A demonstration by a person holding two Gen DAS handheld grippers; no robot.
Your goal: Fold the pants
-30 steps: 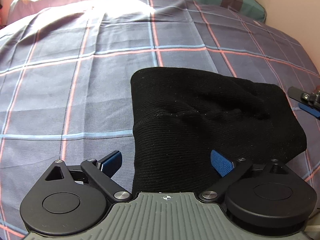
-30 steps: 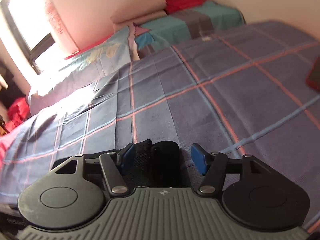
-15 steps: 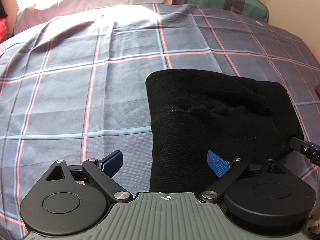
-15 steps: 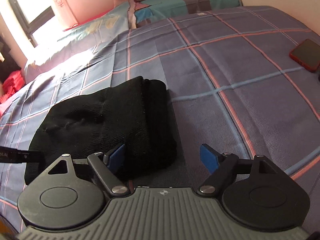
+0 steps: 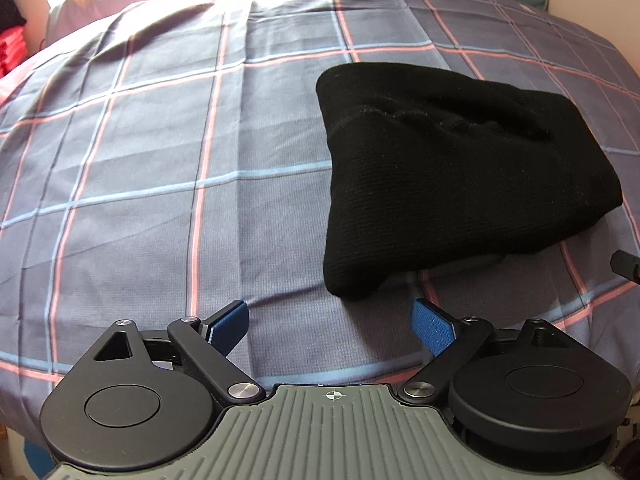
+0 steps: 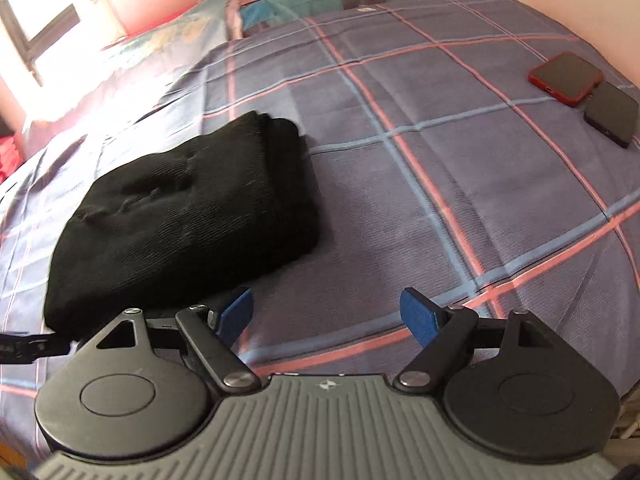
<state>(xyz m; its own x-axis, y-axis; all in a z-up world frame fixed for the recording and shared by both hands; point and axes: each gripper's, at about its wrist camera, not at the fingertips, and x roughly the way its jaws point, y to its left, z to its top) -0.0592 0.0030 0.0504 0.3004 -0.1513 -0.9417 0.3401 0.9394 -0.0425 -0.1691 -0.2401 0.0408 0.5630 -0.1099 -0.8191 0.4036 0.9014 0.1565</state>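
The black pants (image 5: 448,168) lay as a compact folded bundle on the plaid bed (image 5: 152,168), and both tools had backed away from it: a second earlier the cloth sat between the fingers of each, whereas now it lay ahead and clear of them. The left gripper (image 5: 332,322) had its fingers spread and empty, with only bedsheet between them; the right gripper (image 6: 328,312) was likewise released and holding nothing. I judged the folding essentially done, though the bundle's far edge was too dark to check for loose layers. Only the right wrist view showed a red phone (image 6: 564,78) and a dark phone (image 6: 612,114) lying well apart from the pants.
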